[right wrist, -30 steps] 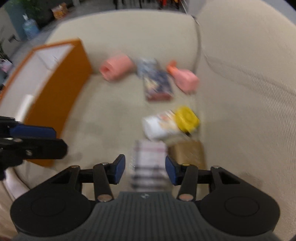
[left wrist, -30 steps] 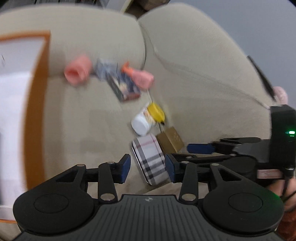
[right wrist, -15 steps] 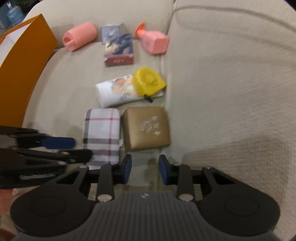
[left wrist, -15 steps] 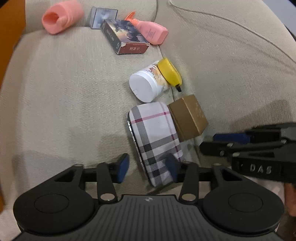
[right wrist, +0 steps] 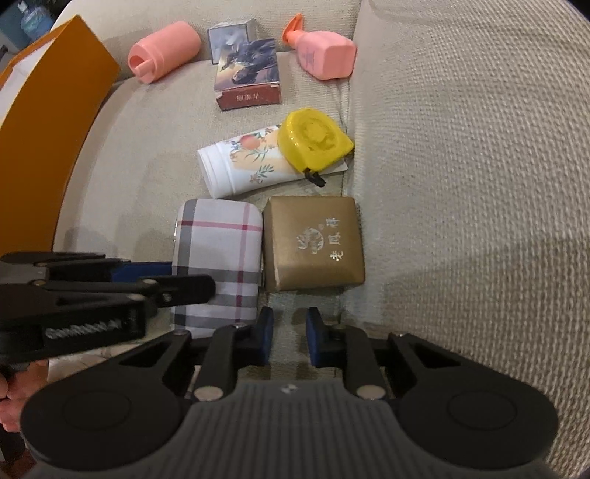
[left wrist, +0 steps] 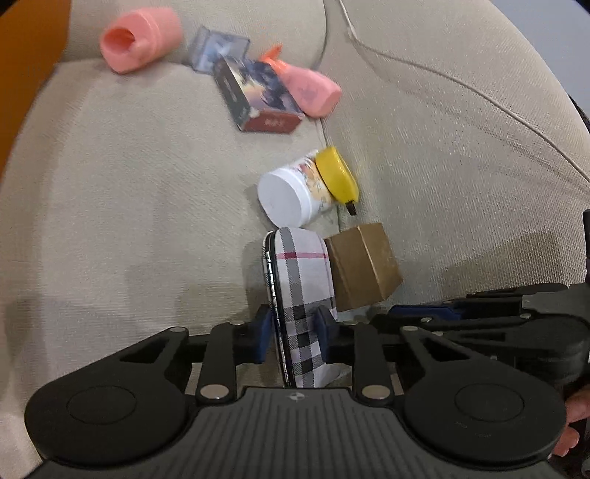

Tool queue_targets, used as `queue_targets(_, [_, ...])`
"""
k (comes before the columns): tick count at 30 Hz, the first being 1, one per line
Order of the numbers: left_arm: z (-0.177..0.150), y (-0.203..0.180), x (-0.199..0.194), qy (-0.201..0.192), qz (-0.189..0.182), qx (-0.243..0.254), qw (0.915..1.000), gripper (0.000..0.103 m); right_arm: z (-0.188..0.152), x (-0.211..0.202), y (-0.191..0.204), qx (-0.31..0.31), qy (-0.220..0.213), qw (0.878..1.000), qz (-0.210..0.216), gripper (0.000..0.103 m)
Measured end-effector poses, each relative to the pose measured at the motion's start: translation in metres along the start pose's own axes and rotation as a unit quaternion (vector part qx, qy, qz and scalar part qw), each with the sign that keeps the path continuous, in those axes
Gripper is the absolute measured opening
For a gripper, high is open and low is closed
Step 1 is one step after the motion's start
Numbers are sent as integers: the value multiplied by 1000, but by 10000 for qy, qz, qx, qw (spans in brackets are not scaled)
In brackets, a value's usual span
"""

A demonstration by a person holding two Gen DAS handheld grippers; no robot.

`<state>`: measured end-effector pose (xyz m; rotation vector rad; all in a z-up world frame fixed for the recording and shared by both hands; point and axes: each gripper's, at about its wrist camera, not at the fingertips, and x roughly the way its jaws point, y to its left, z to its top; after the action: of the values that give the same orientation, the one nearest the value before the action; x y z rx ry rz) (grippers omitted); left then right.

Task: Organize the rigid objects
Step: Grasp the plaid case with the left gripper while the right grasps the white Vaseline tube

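Observation:
My left gripper (left wrist: pixel 294 333) is shut on a plaid case (left wrist: pixel 302 294), gripping its near end and tilting it on edge on the beige sofa seat; the case also shows in the right wrist view (right wrist: pixel 217 254). A gold box (right wrist: pixel 313 243) lies right beside it. My right gripper (right wrist: pixel 289 335) is open with a narrow gap and empty, just in front of the gold box. Beyond lie a white floral tube (right wrist: pixel 243 162) with a yellow tape measure (right wrist: pixel 313 138) leaning on it.
Farther back lie a picture box (right wrist: pixel 249 75), a small box (right wrist: pixel 230 35), a pink cylinder (right wrist: pixel 164 51) and a pink spray bottle (right wrist: pixel 324 55). An orange box (right wrist: pixel 40 129) stands at the left. The sofa armrest (right wrist: pixel 461 147) rises on the right.
My left gripper has closed onto the plaid case and tipped it up on edge. My right gripper has moved a little closer to the gold box.

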<state>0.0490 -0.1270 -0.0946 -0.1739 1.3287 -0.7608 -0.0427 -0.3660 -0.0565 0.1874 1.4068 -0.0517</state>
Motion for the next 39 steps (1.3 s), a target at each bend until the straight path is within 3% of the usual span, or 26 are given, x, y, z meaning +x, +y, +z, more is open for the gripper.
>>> queue_targets(3, [2,-1,-18,-68,133,-52,9999,21,-2,-4,-1,53,-105,9999,-3,19])
queue_targets(6, [7,-7,-32,-85,642,262,9976,19,-1,-7,0,-26,-190,9998,5,22])
queue_targets(9, [9,-11,-40,-83,1141,638,9914,18,3,-13,4,-257,-422,9987,-100,36])
queue_targets(16, [12,-8,-30,68,1081,642,9920,21,19,-4,4,-331,-279,9987,-276,39])
queue_targets(23, [12,-4,-15,58,1048,605,9926,24,32,-8,11,-240,-574,9969,-480,43])
queue_targets(26, [16,0,-20,-18,937,531,9942,22,40,-13,9,124,-804,9959,-404,43])
queue_targets(32, [38,10,-33,-334,1290,642,9890,21,61,-2,7,1330,-951,9865,34,42])
queue_targets(35, [51,15,-39,-498,1425,681,9862,21,71,13,3,2033,-816,9757,48,43])
queue_targets(37, [58,18,-42,-573,1473,713,9849,21,74,21,-2,2492,-775,9652,179,55])
queue_targets(39, [62,20,-42,-574,1438,726,9853,21,77,29,-6,2869,-721,9545,371,59])
